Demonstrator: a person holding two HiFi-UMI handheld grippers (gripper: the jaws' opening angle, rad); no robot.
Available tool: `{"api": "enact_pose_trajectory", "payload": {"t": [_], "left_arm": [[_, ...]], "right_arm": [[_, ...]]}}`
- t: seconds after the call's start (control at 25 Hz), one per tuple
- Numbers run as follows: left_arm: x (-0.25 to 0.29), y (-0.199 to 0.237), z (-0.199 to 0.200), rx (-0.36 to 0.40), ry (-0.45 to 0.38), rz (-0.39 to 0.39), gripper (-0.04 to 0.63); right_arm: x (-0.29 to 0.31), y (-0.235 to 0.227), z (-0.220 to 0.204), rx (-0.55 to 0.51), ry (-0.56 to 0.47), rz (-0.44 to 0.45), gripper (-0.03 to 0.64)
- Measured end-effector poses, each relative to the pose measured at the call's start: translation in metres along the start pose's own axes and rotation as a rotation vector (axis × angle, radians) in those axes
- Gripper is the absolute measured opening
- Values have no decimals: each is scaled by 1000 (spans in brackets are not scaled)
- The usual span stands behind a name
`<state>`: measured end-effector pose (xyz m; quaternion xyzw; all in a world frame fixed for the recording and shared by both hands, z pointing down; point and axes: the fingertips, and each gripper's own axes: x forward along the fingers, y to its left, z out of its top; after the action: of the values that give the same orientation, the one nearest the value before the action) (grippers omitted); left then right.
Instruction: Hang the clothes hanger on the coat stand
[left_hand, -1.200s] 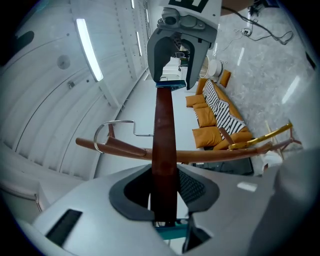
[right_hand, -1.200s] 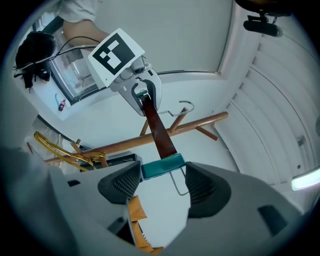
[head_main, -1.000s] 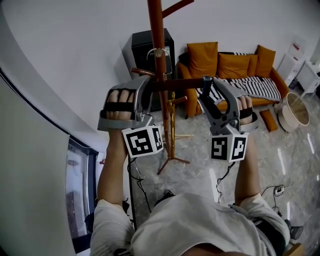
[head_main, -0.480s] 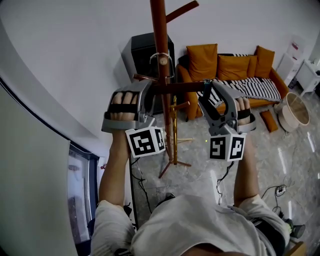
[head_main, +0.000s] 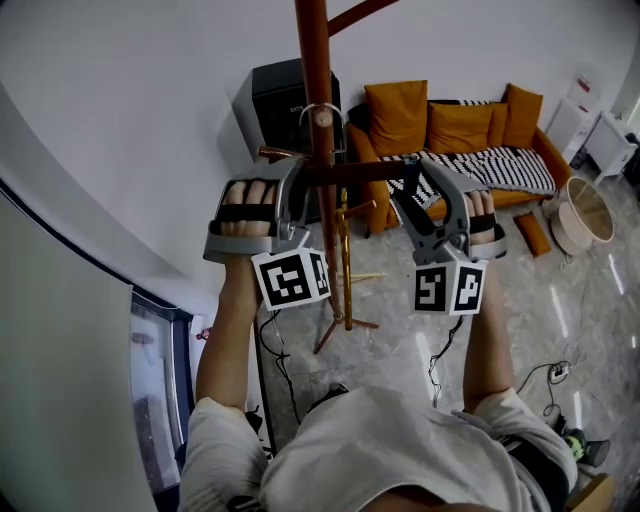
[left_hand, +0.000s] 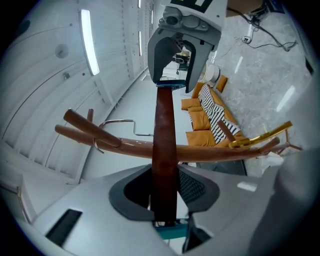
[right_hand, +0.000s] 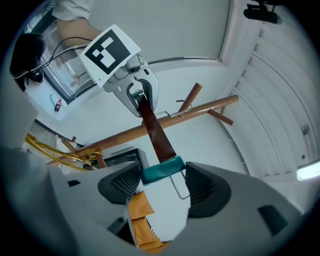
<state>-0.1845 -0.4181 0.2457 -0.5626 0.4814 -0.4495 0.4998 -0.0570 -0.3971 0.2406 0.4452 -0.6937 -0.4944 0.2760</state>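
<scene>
left gripper and right gripper are each clamping 1 end of the clothes hanger, its hook looping a peg of the coat stand. seating looks nearly done; next is letting it settle, then unclamping both.

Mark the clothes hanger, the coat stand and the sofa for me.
clothes hanger (head_main: 365, 170), head view, middle of its dark bar
coat stand (head_main: 314, 60), head view, upper pole
sofa (head_main: 455, 126), head view, orange back cushion

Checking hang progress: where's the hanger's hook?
Head view, top centre: the hook loops over a peg end on the coat stand pole, just above the hanger bar.
</scene>
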Motion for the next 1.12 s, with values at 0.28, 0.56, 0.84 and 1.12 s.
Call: {"api": "enact_pose_trajectory", "payload": {"t": [0.28, 0.56, 0.84, 1.12], "left_arm": [[7, -6, -1, -10, -5, -1, 137], [10, -10, -4, -12, -5, 10, 137], [12, -10, -3, -26, -6, 22, 138], [8, -7, -10, -59, 9, 88, 176]], "right_arm": [[7, 5, -6, 23, 14, -6, 275], [12, 11, -9, 40, 25, -1, 275], [15, 10, -12, 57, 20, -19, 275], [12, 19, -9, 76, 28, -38, 275]]}}
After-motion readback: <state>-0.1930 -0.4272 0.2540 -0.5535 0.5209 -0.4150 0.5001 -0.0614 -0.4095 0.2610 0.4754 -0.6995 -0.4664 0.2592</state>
